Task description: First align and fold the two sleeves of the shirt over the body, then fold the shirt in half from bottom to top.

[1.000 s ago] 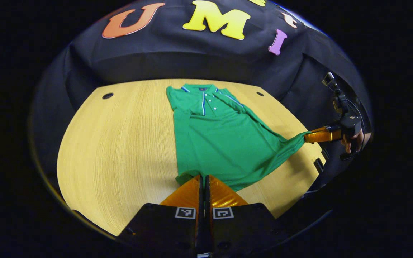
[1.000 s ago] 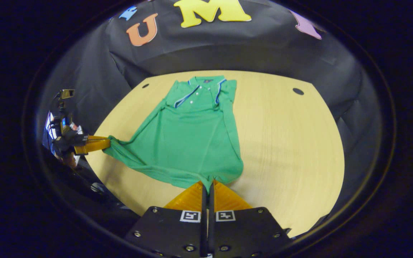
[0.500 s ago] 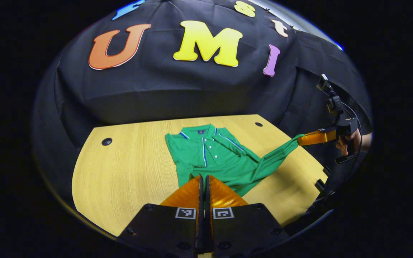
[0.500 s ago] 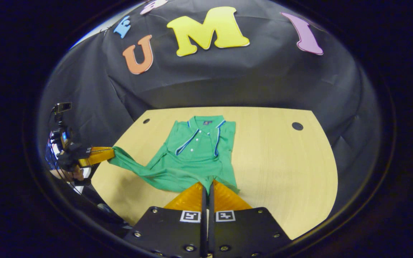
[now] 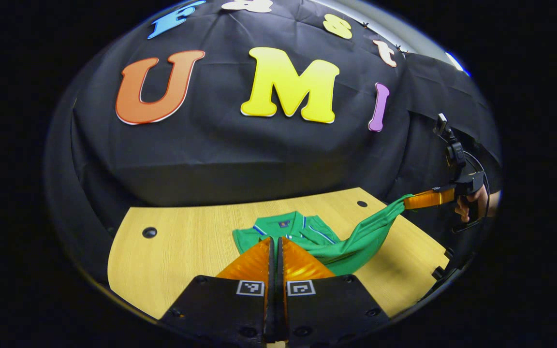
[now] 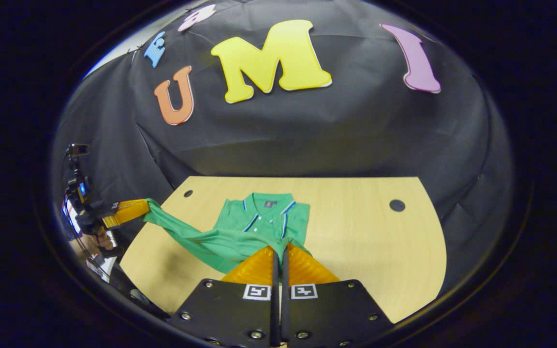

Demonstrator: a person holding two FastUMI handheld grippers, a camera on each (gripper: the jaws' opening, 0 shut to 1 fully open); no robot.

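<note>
Wooden table point(image 5: 177, 241) carries a green shirt point(image 6: 264, 220), its hem lifted toward the collar by 2 grippers, left gripper point(image 5: 275, 251) and right gripper point(image 6: 281, 258), each clamped on a corner. Bottom-to-top fold underway; next, lay hem level at the shoulders.

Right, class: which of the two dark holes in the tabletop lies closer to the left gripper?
The far-left hole in the right gripper view, just beyond the left gripper holding the shirt; the other hole sits across the table.
</note>
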